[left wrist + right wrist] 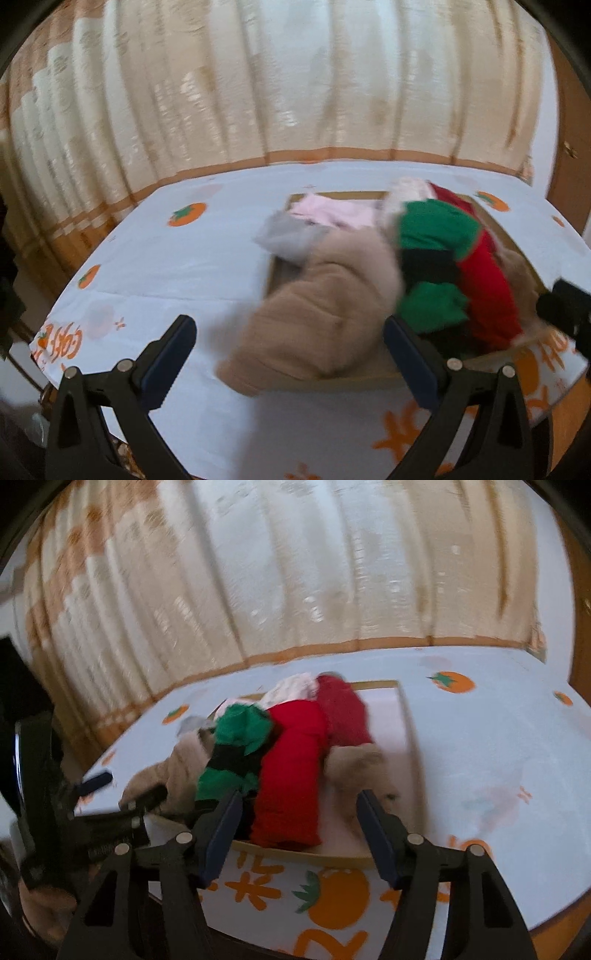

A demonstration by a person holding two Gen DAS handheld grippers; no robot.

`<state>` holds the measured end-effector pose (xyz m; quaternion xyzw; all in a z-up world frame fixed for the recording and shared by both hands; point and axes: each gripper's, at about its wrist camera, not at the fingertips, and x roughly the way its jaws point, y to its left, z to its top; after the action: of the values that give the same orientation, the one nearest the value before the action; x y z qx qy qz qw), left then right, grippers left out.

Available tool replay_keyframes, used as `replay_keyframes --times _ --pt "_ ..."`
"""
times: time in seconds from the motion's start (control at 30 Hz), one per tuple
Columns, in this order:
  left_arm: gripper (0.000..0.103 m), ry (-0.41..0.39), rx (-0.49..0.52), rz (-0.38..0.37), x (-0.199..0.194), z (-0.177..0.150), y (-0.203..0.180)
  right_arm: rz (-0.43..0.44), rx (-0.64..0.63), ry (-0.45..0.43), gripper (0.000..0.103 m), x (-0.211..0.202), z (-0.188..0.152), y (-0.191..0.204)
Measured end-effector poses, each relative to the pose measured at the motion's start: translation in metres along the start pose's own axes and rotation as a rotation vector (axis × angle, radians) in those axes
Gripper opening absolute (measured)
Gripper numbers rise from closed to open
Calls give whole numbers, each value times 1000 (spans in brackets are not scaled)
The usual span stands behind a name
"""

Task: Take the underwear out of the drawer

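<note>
A shallow wooden-rimmed drawer (343,194) (404,720) lies on the table, heaped with folded underwear. In the left wrist view a tan garment (325,295) spills over the drawer's near left corner onto the cloth. My left gripper (290,323) stands open around it, and its left finger (177,347) is clear of the fabric. In the right wrist view a bright red garment (295,768) lies between the fingers of my right gripper (300,796), which is open, with a gap at the right pad (373,827). Green (240,727), dark red (343,712) and another tan piece (362,768) lie beside it.
Pink (332,212) and grey (288,236) pieces fill the drawer's far left. The table (166,266) wears a white cloth printed with orange fruit. A cream curtain (258,81) hangs right behind it. The left gripper (122,790) shows at the right wrist view's left.
</note>
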<state>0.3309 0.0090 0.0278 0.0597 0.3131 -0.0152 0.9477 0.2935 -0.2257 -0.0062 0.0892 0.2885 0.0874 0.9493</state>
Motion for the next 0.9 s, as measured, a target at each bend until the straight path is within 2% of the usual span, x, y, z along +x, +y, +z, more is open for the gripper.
replay_keyframes --times 0.07,0.13,0.17,0.23,0.4,0.53,0.63,0.7,0.73,0.8,0.9 --pt "103 15 -26 24 10 2 10 -7 1 38 60 15 2 5" --pt "103 40 -37 49 21 5 15 -28 11 103 34 36 3 7" --pt "103 49 -39 43 26 6 15 -24 18 134 32 46 3 6" --pt "101 55 -46 6 33 9 13 -42 27 162 32 59 5 4" --pt "91 59 -21 -18 44 17 -7 -71 18 188 32 69 12 -1" --pt "91 60 -18 -66 51 21 -19 -58 72 183 32 69 14 -12" --pt "97 59 -53 -75 58 16 -15 11 88 59 32 42 17 -5" --pt "98 79 -122 -108 62 11 -5 24 0 8 32 33 25 17" --pt "98 93 -163 -131 64 8 0 20 -39 12 32 35 28 26" --pt "99 114 -195 -144 66 3 5 19 -63 84 32 57 35 40" --pt "99 97 -147 -112 63 -1 0 11 -9 171 32 99 41 40"
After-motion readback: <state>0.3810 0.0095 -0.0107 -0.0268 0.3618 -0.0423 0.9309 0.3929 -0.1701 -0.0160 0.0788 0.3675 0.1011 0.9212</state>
